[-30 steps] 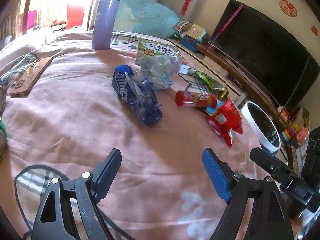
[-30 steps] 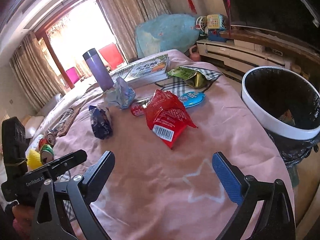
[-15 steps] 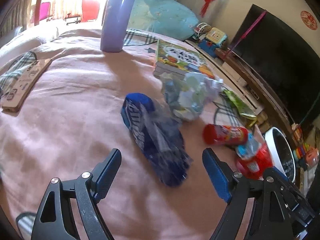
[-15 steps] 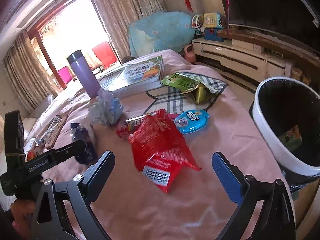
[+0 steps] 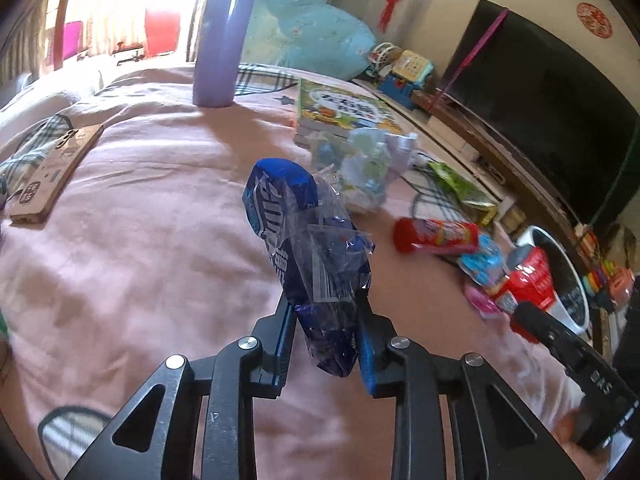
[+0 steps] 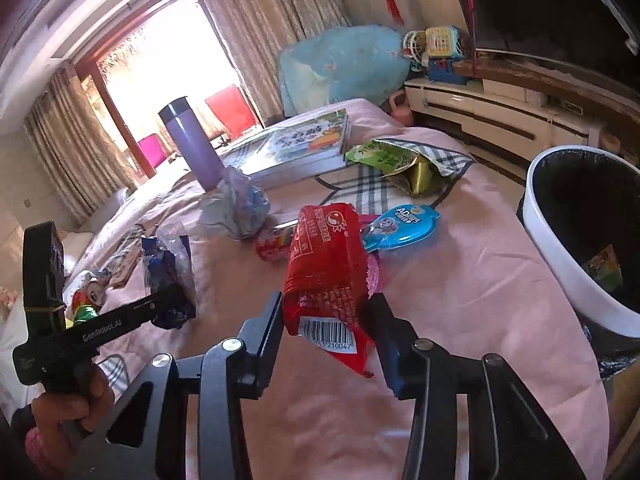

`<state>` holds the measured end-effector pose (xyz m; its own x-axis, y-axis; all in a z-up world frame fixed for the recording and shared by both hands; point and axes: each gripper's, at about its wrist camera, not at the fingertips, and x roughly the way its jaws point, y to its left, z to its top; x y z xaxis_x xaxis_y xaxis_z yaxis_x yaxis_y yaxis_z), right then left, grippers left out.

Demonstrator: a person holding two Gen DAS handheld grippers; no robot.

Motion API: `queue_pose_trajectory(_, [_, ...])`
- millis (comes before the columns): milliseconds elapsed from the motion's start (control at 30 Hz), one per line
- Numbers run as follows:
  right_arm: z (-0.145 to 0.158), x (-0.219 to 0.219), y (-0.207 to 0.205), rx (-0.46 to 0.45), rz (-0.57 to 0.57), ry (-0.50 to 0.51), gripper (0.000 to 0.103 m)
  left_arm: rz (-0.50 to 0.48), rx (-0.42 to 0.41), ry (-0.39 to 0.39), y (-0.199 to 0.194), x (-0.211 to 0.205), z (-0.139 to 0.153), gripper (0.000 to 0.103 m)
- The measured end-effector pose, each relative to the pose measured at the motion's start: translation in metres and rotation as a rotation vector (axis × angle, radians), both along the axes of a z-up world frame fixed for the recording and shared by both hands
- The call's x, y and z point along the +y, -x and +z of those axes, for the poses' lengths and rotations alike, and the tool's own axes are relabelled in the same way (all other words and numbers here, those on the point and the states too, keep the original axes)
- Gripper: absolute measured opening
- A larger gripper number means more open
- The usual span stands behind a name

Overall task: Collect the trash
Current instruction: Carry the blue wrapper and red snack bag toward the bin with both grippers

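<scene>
On the pink bedspread [image 5: 132,240] lies a crumpled blue wrapper [image 5: 304,232]. My left gripper [image 5: 324,308] is shut on its near end, both blue pads pressing into the plastic. The right wrist view shows a red snack packet [image 6: 324,256] with a barcode. It sits between the fingers of my right gripper [image 6: 326,304], whose jaws are closing, and both pads touch its sides. A white bin [image 6: 560,272] with a black liner stands past the bed's right edge. The blue wrapper [image 6: 168,256] also shows at the left of that view.
A purple flask [image 5: 224,40] stands at the back with a picture book [image 5: 344,108] beside it. A pale crumpled wrapper [image 5: 368,168], a red tube [image 5: 436,236], a green packet [image 6: 384,156] and a blue-lidded cup [image 6: 404,224] lie between. A flat brown box [image 5: 52,172] lies left.
Both grippers moved forward over the bedspread. The left one closed on the blue wrapper. The right one narrowed from wide open onto the red packet.
</scene>
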<state>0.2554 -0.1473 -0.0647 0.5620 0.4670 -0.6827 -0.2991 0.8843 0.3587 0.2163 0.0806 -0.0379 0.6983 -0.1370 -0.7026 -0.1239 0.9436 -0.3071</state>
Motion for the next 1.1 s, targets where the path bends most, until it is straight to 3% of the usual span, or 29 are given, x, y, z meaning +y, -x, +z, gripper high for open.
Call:
queue_pose_trajectory(500, [0.028,-0.064,0.024,-0.044,-0.099,-0.049,0.043,-0.264,-0.02,0.018,0.005,-0.072,0.019,0.026])
queue_pose_trajectory(1100, [0.042,-0.158,0.03,-0.089,-0.29,-0.052,0.043,-0.475,-0.034,-0.026,-0.052,-0.155,0.032,0.026])
